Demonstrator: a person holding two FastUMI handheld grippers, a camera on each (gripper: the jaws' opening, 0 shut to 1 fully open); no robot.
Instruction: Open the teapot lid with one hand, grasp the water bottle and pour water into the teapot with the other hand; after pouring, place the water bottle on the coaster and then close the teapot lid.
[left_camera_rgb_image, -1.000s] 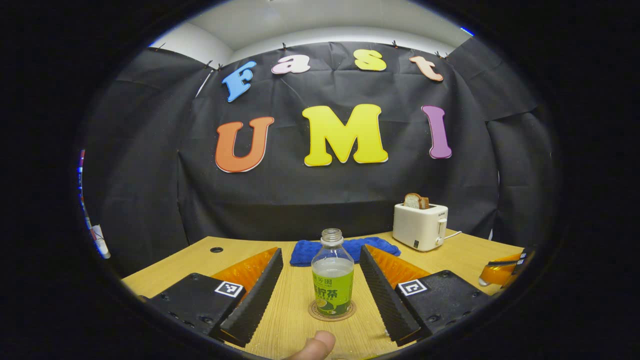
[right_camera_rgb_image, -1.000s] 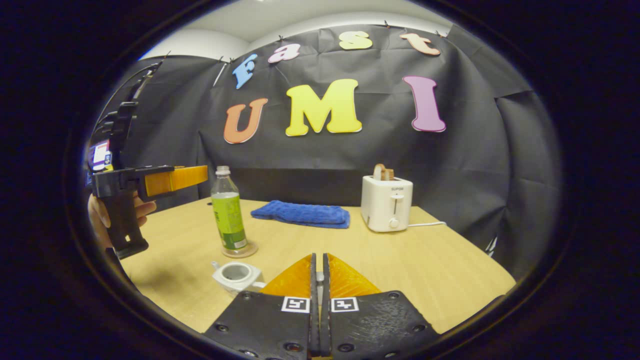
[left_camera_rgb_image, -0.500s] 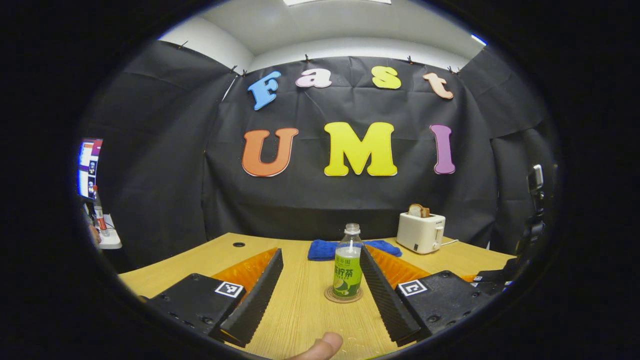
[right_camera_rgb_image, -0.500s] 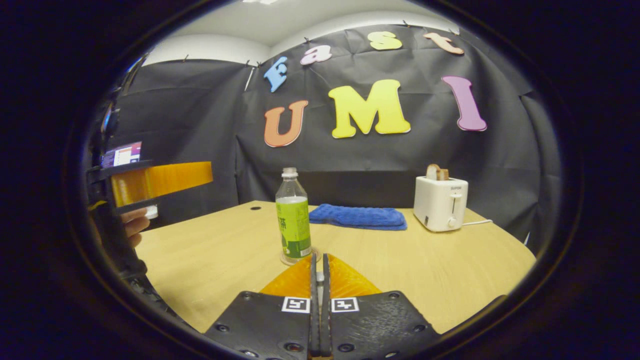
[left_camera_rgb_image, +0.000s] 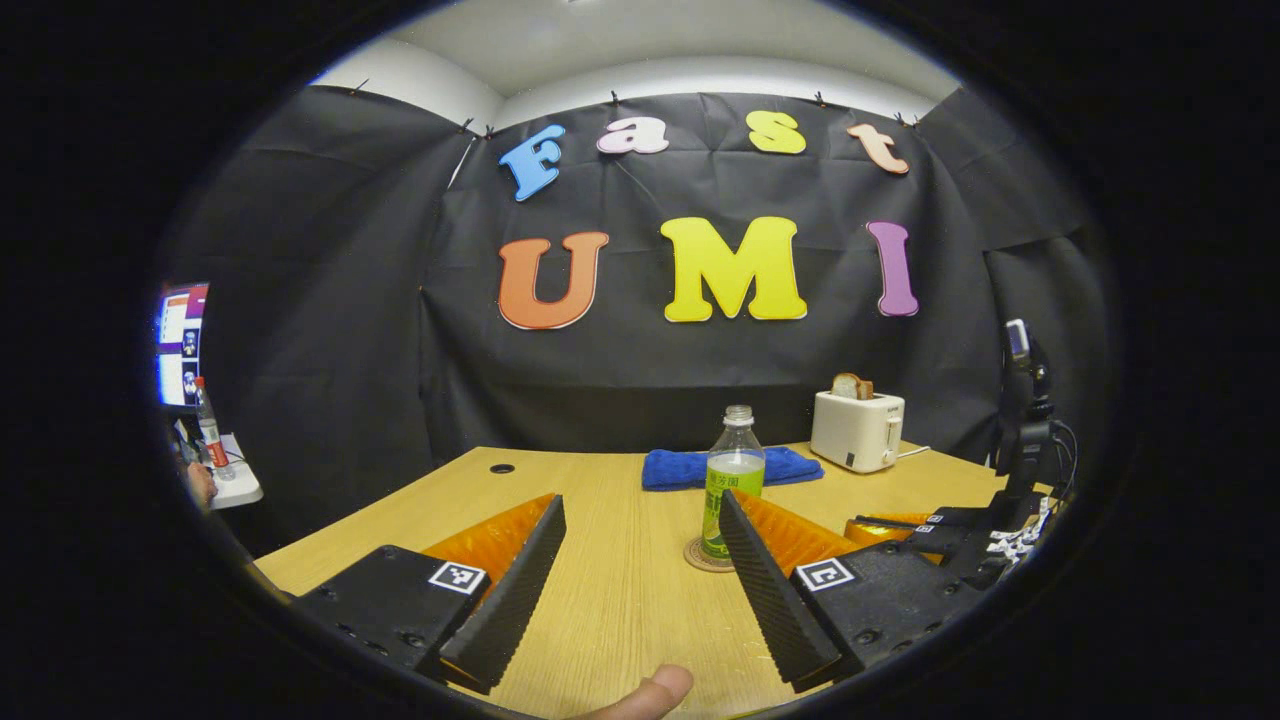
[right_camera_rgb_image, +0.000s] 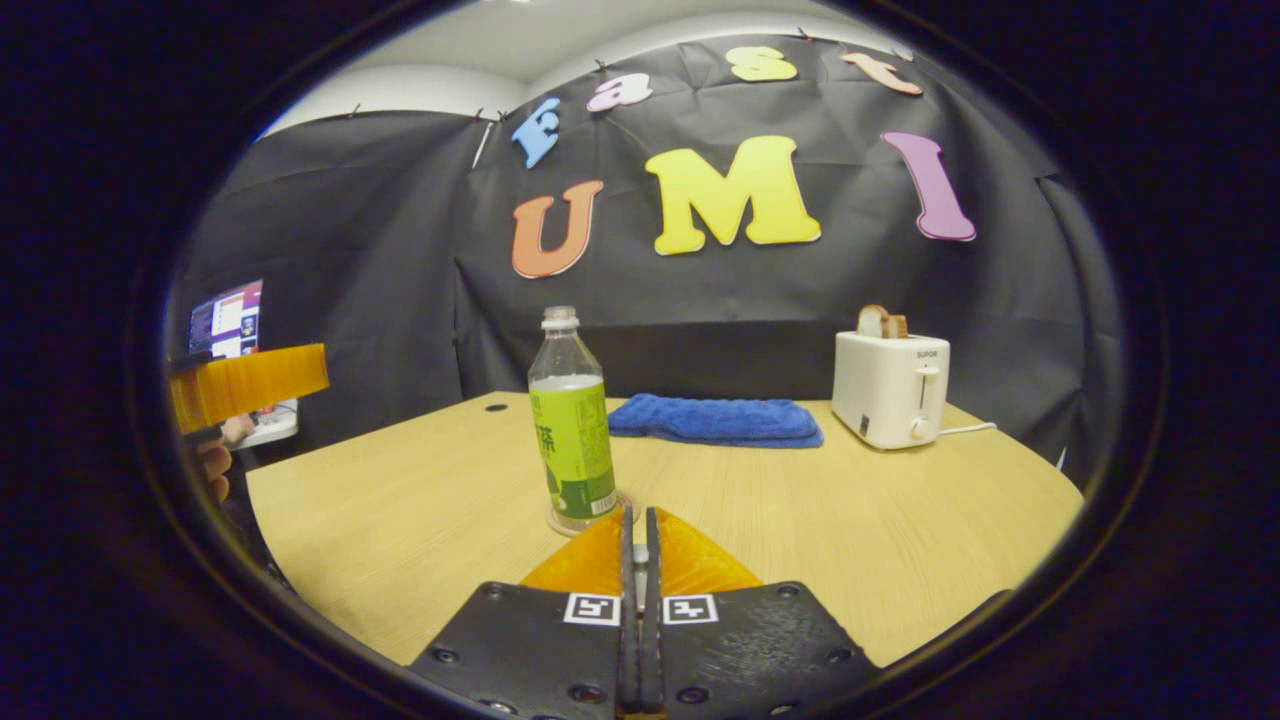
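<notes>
The right gripper (right_camera_rgb_image: 637, 525), fingers pressed together on something small and hidden, sits low over the tabletop (right_camera_rgb_image: 420, 520), just this side of the water bottle (right_camera_rgb_image: 572, 425). The left gripper (left_camera_rgb_image: 640, 570) hangs spread and empty, the upright bottle ahead of it, beside its right finger. One bottle stands on one coaster (left_camera_rgb_image: 708, 556); beyond it lie one blue cloth (right_camera_rgb_image: 715, 420) and one toaster (right_camera_rgb_image: 890, 385). Closing the lid looks next.
</notes>
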